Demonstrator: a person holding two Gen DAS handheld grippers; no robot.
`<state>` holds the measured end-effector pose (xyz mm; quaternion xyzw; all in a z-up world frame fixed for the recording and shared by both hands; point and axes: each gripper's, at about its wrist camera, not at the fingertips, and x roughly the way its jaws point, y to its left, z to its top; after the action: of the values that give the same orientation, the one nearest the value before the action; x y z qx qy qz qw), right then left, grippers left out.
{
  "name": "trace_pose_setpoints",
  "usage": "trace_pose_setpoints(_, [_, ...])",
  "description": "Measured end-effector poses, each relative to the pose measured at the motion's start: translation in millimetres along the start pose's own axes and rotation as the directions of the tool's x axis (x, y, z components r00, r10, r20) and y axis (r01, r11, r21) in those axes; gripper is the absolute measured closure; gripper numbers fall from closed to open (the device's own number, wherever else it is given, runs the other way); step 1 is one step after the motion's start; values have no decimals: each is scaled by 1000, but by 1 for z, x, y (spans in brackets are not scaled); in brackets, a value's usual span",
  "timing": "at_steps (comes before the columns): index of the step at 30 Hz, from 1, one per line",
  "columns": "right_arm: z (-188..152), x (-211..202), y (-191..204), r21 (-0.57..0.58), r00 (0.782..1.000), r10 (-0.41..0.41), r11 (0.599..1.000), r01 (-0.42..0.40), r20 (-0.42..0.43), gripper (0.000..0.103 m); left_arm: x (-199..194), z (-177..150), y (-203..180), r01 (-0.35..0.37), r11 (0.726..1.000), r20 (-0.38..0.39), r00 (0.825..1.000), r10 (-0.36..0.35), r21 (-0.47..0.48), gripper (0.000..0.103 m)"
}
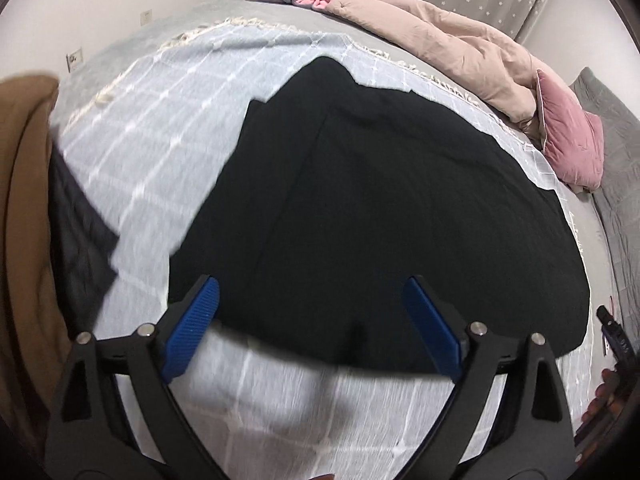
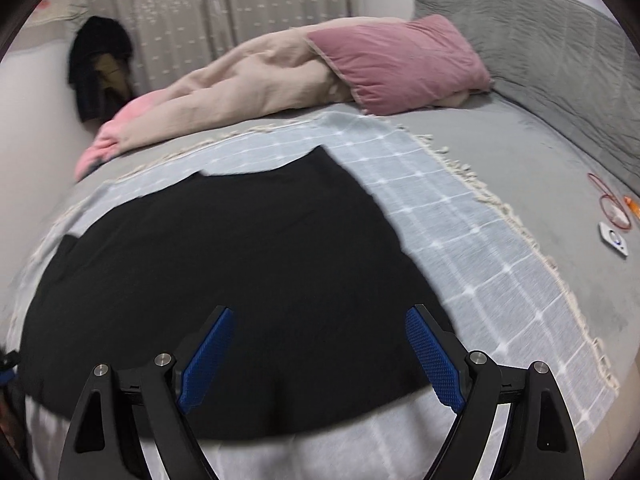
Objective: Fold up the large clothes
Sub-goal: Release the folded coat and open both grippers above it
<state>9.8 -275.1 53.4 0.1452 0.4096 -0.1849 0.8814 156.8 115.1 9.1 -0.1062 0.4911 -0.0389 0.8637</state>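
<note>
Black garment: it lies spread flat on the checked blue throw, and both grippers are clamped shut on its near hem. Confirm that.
Not quite. The black garment does lie spread flat on the checked blue throw, but neither gripper is clamped on its hem. The left gripper in the left wrist view and the right gripper in the right wrist view both stand open above it, gripping nothing.

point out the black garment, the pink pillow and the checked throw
black garment (image 1: 380,200), left wrist view, middle of the flat cloth
pink pillow (image 2: 400,60), right wrist view, centre of its face
checked throw (image 2: 460,248), right wrist view, bare part right of the garment
</note>
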Motion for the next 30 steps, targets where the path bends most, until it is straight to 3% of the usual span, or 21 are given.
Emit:
trace_pose_setpoints(3, [-15,10,8,-14,998,5,1000,-6,-67,14,16,-18,7,4,999,-56,998,-5,-33,9])
trace_pose_setpoints(6, [-21,15,19,-64,997,10,998,-14,-74,14,25,-30,8,25,998,-89,996,-30,-53,9])
trace_pose_setpoints(13, [-37,17,55,-219,998,-32,975,19,-56,14,30,-33,6,45,993,-96,994,-55,-108,9])
trace_pose_setpoints(30, [-52,32,82,-299,994,-25,954,-8,-106,14,37,-38,8,41,984,-135,989,-65,-174,9])
